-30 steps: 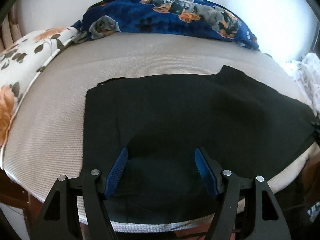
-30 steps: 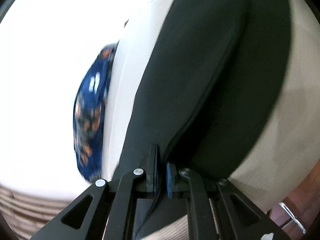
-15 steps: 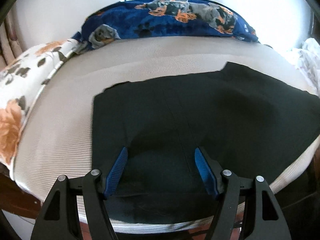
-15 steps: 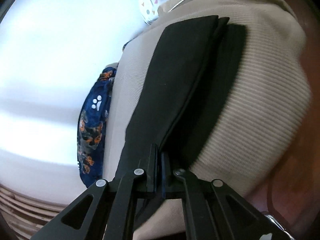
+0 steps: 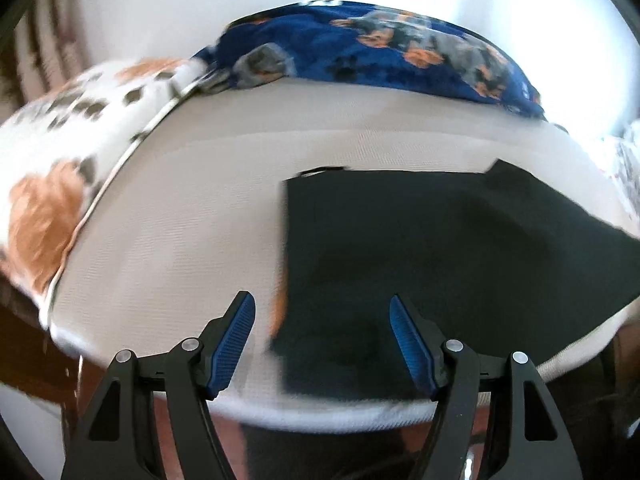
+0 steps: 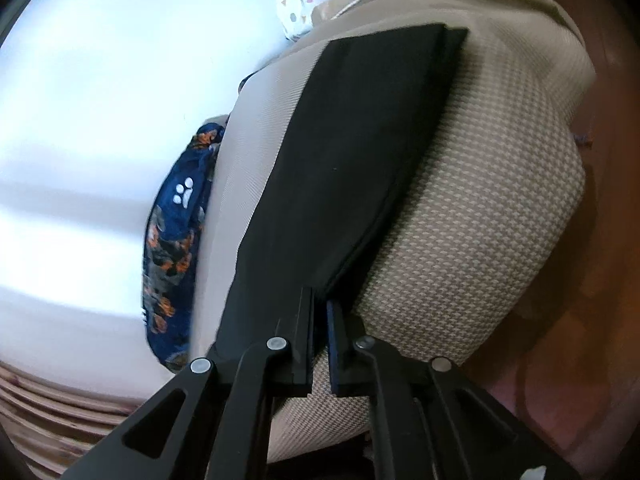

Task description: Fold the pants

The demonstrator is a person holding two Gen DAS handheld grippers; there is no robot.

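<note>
Looking through the left wrist view, you see the pants (image 5: 460, 256) lying flat and dark on the beige bed (image 5: 192, 208), filling the area from the centre out to 3 o'clock, with one straight edge running up the middle of the frame. Your left tool (image 5: 322, 340) is spread wide and holds nothing; its blue pads (image 5: 234, 344) hang above the near corner of the cloth at 6 o'clock. A blue patterned blanket (image 5: 384, 52) lies along the far side at 12 o'clock and a flowered pillow (image 5: 60, 168) at 9 o'clock, both well apart from the pants.

Through the right wrist view, the pants (image 6: 348, 168) run as a long doubled strip from 6 o'clock toward 1 o'clock, one layer stacked on another with the edges nearly matched. Your right tool (image 6: 320, 344) is nearly pressed together, a narrow gap showing between the pads; whether it truly pinches the cloth I cannot tell, since the edge meets the tips right there.

Judging by how it drapes, the fabric is light, soft and limp, so it will sag and slide wherever it is unsupported. Take hold at corners or hems, catching both layers together, and lift both ends evenly to stop the layers from shifting.
</note>
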